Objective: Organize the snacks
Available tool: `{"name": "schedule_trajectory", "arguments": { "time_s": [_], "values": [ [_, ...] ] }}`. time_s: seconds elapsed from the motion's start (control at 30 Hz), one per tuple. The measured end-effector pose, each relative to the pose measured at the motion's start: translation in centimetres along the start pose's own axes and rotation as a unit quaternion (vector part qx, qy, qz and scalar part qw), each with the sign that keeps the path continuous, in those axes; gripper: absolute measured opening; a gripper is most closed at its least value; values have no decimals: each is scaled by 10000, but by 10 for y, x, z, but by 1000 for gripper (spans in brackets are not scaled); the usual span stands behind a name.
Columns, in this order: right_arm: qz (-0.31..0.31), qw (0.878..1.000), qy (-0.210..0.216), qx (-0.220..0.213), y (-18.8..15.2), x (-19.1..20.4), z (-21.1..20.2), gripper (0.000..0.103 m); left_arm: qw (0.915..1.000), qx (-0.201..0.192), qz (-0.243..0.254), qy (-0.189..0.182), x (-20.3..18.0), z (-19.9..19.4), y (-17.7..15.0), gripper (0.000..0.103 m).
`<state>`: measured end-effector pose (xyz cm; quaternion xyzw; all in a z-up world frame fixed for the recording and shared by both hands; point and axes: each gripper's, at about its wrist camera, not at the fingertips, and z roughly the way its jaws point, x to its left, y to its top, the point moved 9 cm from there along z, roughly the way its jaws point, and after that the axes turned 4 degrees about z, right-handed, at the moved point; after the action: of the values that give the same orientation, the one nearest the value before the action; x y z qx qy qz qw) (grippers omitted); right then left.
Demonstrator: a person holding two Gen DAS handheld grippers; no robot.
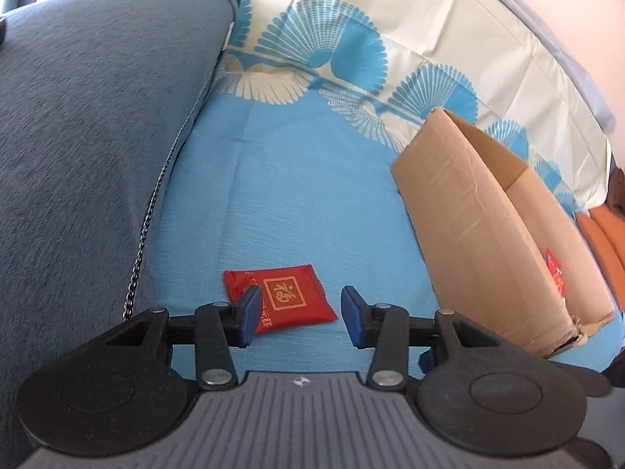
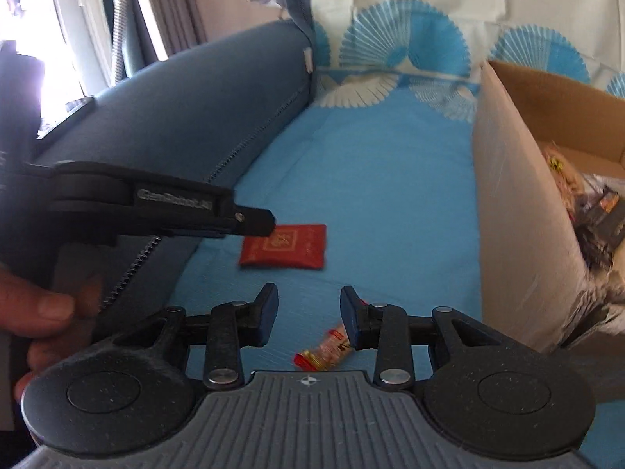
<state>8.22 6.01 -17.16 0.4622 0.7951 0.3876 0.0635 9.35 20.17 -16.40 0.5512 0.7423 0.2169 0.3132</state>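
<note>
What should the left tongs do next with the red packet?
Probably ease the left tongs down and close them on the red packet. They are open with the packet lying flat on the blue cloth just beyond them, and the cardboard box already holds snacks.

Blue-grey sofa cushion [image 1: 86,125], fan-patterned blue cloth [image 1: 297,179], sunlit window [image 2: 35,62]

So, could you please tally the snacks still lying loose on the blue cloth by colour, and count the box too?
Red square packet: 1
Orange-and-red wrapped candy: 1
Cardboard box, already holding snacks too blurred to count: 1
Total: 3
</note>
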Motion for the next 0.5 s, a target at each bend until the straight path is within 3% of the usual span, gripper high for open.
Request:
{"name": "schedule_trajectory", "arguments": {
  "time_s": [0.2, 0.27, 0.33, 0.4, 0.47, 0.5],
  "values": [
    [375, 9971, -291, 594, -17, -22, 32, 38, 9962, 237, 752, 367, -7, 24, -5, 51],
    [172, 9977, -313, 572, -18, -20, 34, 39, 9935, 371, 983, 433, -9, 35, -6, 60],
    [-90, 9976, -379, 566, -19, -15, 35, 39, 9916, 511, 1071, 521, -7, 45, -8, 80],
    [-256, 9972, -432, 551, -20, -14, 33, 36, 9907, 689, 1039, 544, -2, 55, -10, 82],
    [-413, 9964, -508, 544, -20, -15, 33, 24, 9899, 859, 994, 536, 2, 63, -13, 83],
    [-446, 9960, -537, 549, -20, -15, 31, 23, 9898, 863, 1010, 522, 2, 65, -13, 85]
  ]
}}
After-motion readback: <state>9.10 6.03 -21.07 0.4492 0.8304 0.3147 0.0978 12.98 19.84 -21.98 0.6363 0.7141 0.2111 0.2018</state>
